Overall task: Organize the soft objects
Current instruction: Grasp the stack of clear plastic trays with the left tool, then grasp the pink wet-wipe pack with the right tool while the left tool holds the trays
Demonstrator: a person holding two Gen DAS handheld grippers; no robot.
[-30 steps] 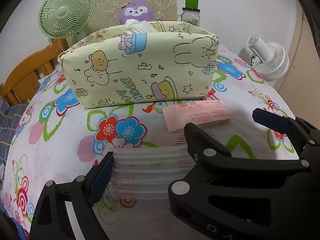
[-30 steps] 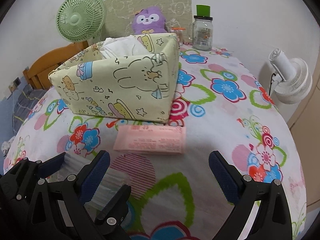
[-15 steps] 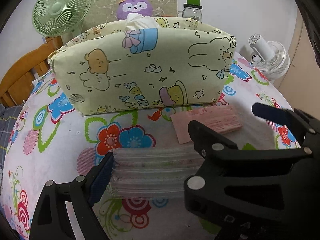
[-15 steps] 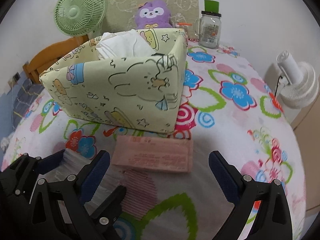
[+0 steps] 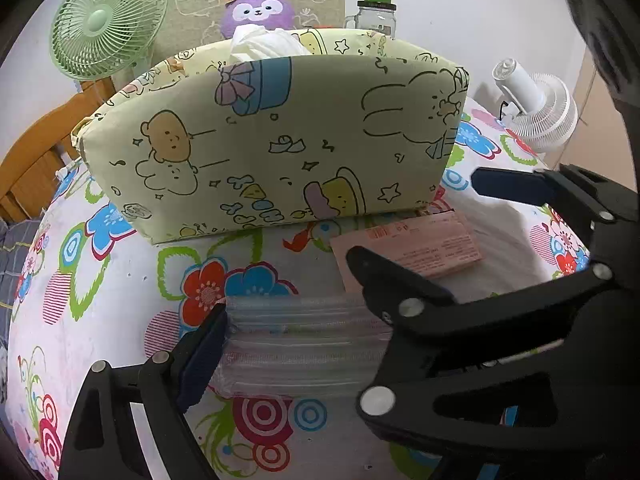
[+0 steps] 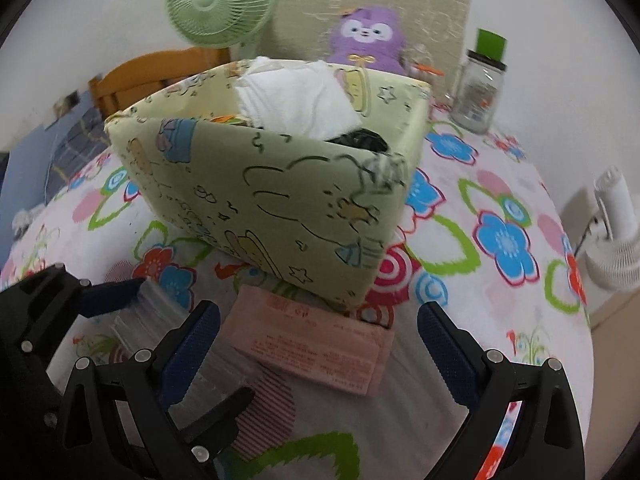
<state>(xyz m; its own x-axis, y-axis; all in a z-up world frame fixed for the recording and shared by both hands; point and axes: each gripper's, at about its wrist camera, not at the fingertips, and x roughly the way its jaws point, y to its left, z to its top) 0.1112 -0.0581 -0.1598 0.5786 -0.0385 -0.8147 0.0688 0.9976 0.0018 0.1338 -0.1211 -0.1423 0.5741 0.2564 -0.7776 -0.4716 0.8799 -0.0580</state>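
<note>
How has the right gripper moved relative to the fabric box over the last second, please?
Yes: the right gripper has moved forward toward the fabric box, which now looms larger, its open fingers straddling the pink packet.

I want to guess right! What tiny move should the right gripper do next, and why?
Probably ease the right gripper forward and down onto the pink pack. Its jaws are open with the pack lying flat between them, just in front of the fabric bin.

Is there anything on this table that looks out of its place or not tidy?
Yes. A pink packet lies flat on the tablecloth just in front of the fabric storage box, not inside it, while white cloth bulges above the box's rim.
</note>
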